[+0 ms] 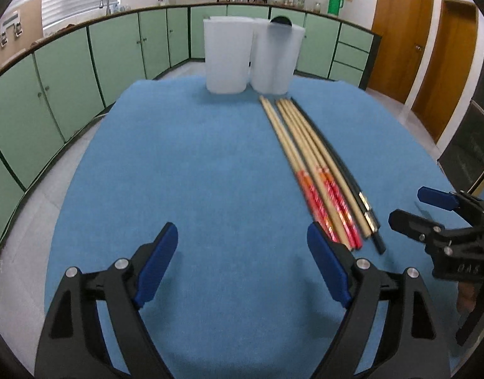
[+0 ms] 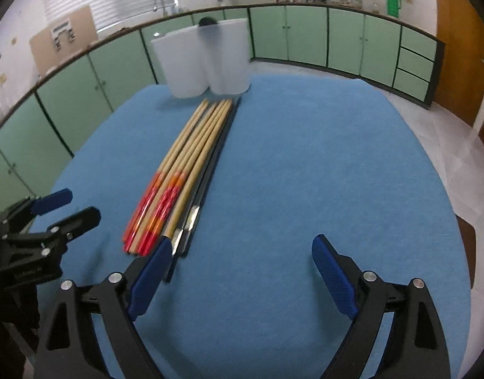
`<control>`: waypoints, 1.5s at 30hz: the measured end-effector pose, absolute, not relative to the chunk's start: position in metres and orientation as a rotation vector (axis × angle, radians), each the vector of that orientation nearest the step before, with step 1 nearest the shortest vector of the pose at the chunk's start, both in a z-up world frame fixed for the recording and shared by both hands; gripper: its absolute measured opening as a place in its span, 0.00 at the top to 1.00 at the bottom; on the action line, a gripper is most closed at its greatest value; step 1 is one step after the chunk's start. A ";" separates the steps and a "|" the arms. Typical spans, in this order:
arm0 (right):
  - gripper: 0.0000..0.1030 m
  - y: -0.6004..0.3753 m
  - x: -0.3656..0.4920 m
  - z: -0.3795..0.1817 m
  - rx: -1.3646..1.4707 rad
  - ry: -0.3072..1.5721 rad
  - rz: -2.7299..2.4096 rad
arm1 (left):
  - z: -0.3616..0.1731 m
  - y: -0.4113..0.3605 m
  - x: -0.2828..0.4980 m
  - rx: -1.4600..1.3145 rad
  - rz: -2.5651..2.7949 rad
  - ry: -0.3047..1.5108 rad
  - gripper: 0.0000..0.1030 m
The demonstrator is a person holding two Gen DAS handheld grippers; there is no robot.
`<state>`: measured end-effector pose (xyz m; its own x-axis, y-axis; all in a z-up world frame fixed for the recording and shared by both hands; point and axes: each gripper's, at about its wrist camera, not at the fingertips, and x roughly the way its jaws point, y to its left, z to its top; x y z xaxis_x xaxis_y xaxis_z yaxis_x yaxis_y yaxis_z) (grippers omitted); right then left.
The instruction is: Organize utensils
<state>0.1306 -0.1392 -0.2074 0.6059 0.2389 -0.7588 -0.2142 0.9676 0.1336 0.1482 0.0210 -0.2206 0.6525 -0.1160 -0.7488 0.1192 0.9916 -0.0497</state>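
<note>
Judging by the layout, the sorting has barely begun: the bundle of long wooden chopsticks with red-and-orange patterned ends lies flat on the blue cloth-covered counter, side by side with a pair of slim black chopsticks with metallic bands. None of these sits in the two tall translucent white plastic containers standing upright and touching at the far edge; a dark rounded object shows at the rim of the right one, too blurred to identify. The chopstick tips point toward the containers and end just short of them. The left tongs hang apart and empty beside the bundle's near ends. The right tongs are likewise spread and empty, their left pad just beside the black pair.
</note>
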 end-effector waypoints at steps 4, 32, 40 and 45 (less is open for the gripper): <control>0.14 -0.132 0.129 -0.213 -0.009 0.897 0.256 | -0.223 0.021 0.147 0.006 -0.127 0.865 0.19; 0.20 -0.123 0.132 -0.216 -0.090 0.906 0.190 | -0.228 0.020 0.149 0.006 -0.087 0.906 0.16; 0.19 -0.153 0.132 -0.216 -0.039 0.906 0.123 | -0.231 0.006 0.150 0.033 -0.136 0.921 0.14; 0.20 -0.157 0.133 -0.218 -0.022 0.904 0.128 | -0.233 -0.011 0.152 0.069 -0.178 0.936 0.14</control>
<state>0.1330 -0.1567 -0.2177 0.6115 0.1014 -0.7847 -0.1196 0.9922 0.0350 0.1519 -0.0109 -0.2331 0.5795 -0.1219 -0.8058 0.1815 0.9832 -0.0183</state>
